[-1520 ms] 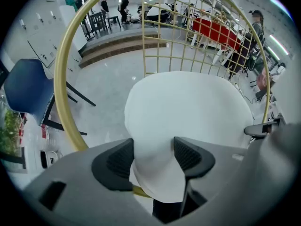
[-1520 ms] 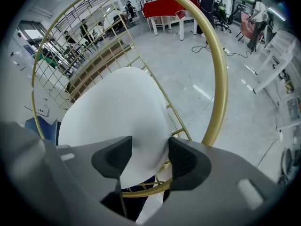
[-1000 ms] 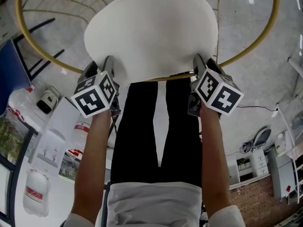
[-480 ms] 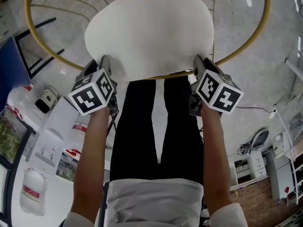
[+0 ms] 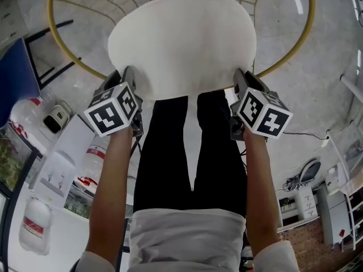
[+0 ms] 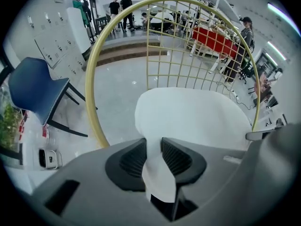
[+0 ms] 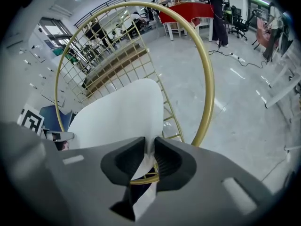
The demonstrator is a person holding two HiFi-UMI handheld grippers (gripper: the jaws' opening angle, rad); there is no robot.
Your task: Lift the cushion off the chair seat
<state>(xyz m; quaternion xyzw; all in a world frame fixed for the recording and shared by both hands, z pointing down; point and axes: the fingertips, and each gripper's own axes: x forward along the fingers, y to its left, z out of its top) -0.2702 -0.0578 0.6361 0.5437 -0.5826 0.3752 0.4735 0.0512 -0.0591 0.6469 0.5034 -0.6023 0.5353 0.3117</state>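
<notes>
A round white cushion (image 5: pixel 181 38) lies on the seat of a gold wire chair (image 5: pixel 286 58). My left gripper (image 5: pixel 128 77) pinches the cushion's near left edge. In the left gripper view its jaws are closing on a fold of white cushion (image 6: pixel 193 117) squeezed between the pads (image 6: pixel 134 157). My right gripper (image 5: pixel 240 79) holds the near right edge the same way. There, too, the jaws are closing, with the cushion (image 7: pixel 117 117) pinched between the pads (image 7: pixel 167 159) in front of the gold hoop (image 7: pixel 207 93).
The person's black trouser legs (image 5: pixel 193 152) stand close to the chair's front. A blue chair (image 6: pixel 33 88) stands to the left, with water bottles (image 5: pixel 34 231) and a small white device (image 5: pixel 54 120) near it. Far off are people and a red table (image 6: pixel 216 39).
Both grippers have risen a little with the cushion's near edge in them. The front of the cushion has come up and now hides the gold rim under it.
</notes>
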